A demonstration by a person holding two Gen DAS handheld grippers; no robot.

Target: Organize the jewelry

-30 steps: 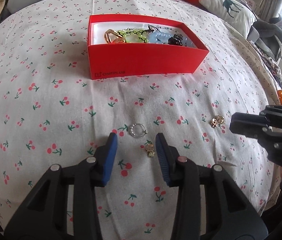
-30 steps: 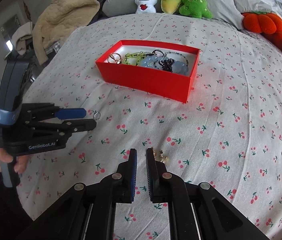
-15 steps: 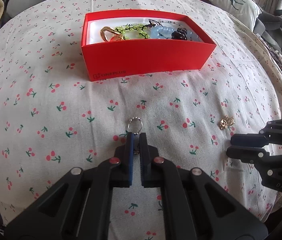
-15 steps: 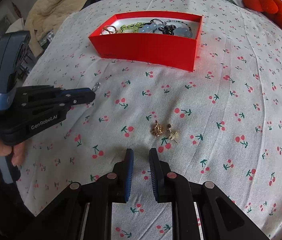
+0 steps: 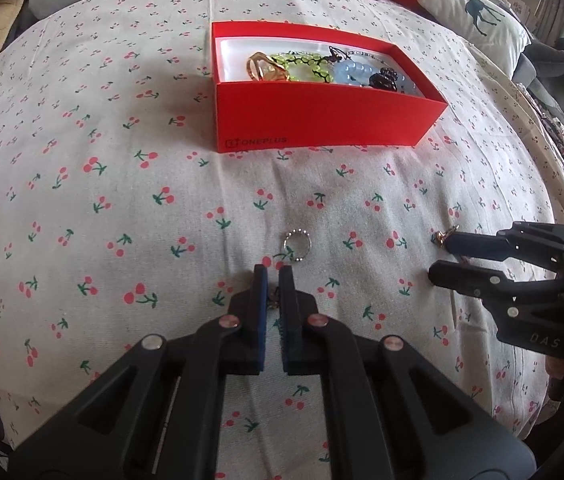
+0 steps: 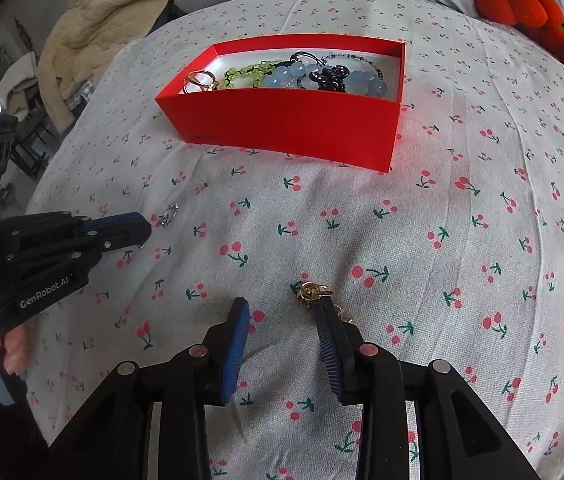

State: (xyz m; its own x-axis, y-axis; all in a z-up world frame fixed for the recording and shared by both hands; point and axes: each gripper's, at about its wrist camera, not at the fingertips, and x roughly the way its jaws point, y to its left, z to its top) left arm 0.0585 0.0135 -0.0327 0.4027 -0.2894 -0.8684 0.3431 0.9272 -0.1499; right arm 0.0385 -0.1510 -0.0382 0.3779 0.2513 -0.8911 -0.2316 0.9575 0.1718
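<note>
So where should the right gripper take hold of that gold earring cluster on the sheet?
Judging by its pose, grip the gold earring cluster across its looped rings, coming straight down from above. It lies flat on the cherry-print sheet, just off the right gripper's far finger, so shift that way first; its jaws are opening, nothing between them.

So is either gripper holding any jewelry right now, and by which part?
The left gripper is shut on a small gold charm, pinched between its pads. The right gripper is opening, holding nothing.
</note>
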